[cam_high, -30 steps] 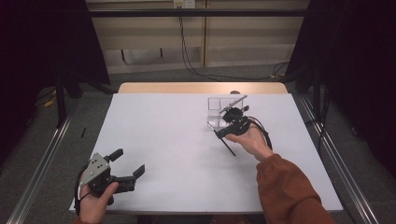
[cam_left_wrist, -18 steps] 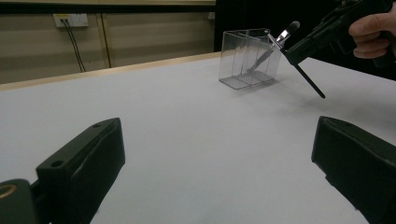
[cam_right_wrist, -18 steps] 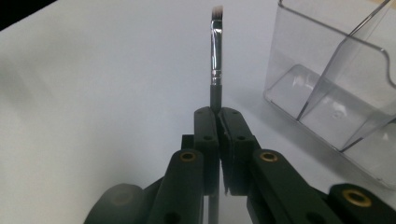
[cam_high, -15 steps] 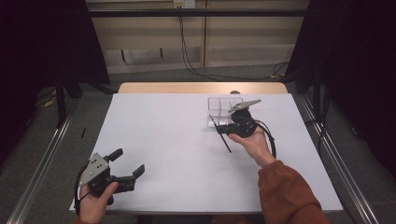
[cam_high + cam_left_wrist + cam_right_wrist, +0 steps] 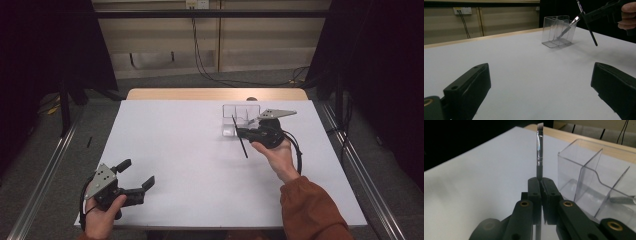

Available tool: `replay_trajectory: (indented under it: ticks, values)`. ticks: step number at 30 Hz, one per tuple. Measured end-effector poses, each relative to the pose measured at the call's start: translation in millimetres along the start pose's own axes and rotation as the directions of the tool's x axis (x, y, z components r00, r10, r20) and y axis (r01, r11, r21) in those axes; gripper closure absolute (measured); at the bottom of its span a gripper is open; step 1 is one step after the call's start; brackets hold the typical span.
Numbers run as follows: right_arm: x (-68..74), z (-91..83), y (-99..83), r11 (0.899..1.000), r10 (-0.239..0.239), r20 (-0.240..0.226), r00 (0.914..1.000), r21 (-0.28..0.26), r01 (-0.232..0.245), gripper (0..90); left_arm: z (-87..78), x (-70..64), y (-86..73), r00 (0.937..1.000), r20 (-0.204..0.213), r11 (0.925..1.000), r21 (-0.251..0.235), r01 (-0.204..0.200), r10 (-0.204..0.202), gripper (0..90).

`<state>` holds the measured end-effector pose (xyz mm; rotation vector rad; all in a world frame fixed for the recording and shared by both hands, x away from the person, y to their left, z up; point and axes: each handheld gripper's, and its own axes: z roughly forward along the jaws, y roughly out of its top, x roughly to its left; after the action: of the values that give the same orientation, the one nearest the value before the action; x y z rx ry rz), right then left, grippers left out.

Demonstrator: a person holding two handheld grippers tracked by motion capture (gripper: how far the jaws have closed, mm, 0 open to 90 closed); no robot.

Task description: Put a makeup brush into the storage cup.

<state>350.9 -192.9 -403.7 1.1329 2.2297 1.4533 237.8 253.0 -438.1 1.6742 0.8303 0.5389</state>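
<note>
Brush (image 5: 539, 147) clenched in right claw (image 5: 240, 133) beside clear organizer (image 5: 240, 118); left claw (image 5: 135, 176) released.

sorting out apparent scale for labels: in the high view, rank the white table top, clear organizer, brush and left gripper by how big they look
1. white table top
2. left gripper, though it is nearest the camera
3. clear organizer and brush look alike in extent; not ranked

no readable text, labels, brand marks or numbers in any view; checked the clear organizer (image 5: 241, 119), brush (image 5: 539, 147), both grippers' bodies, table sheet (image 5: 185, 150) and wall outlet (image 5: 460, 10): all blank or too blurred
</note>
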Motion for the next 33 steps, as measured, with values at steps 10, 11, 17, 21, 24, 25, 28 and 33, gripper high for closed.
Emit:
replay_trajectory:
  ticks: [10, 11, 17, 21, 24, 25, 28, 33]
  values:
    - [-3.3, -11.3, 8.5, 0.99, 0.017, 0.018, 0.9997, -0.142, -0.015, 86.1, -0.3, 0.2, -0.1, 1.0, 0.0, 1.0, 0.0, -0.002, 0.002, 2.8]
    - [-4.0, -11.8, 8.9, 0.989, 0.019, 0.026, 0.9995, -0.146, -0.015, 86.0, -0.3, 0.2, -0.1, 1.0, 0.0, 1.0, 0.0, -0.001, 0.001, 2.8]
    - [-7.8, -13.5, 11.0, 0.981, 0.029, 0.034, 0.999, -0.193, -0.021, 86.1, 0.4, 0.1, 0.2, 1.0, -0.002, 1.0, 0.002, -0.003, 0.003, 2.8]
    - [-6.9, -14.6, 16.3, 0.977, 0.015, 0.036, 0.9993, -0.212, -0.007, 86.1, -0.1, 0.3, 0.1, 1.0, -0.003, 1.0, -0.002, 0.0, 0.0, 2.8]
    - [-6.7, -16.5, 21.2, 0.974, 0.006, 0.031, 0.9995, -0.228, 0.001, 86.0, -0.2, 0.1, 0.2, 1.0, -0.003, 1.0, -0.002, 0.0, 0.0, 2.8]
    - [-6.9, -17.2, 22.8, 0.972, 0.007, 0.029, 0.9996, -0.233, 0.0, 86.1, -0.2, 0.0, 0.2, 1.0, -0.001, 1.0, -0.002, 0.0, 0.0, 2.8]
    - [-9.0, -20.2, 28.1, 0.968, 0.008, 0.041, 0.9991, -0.253, 0.002, 86.0, -0.1, 0.2, 0.4, 1.0, -0.004, 1.0, -0.005, 0.0, 0.0, 2.8]
    - [-16.4, -27.9, 36.6, 0.959, 0.018, 0.08, 0.9966, -0.284, 0.005, 86.0, 0.1, 0.4, 0.6, 1.0, -0.007, 1.0, -0.002, -0.001, 0.001, 2.8]
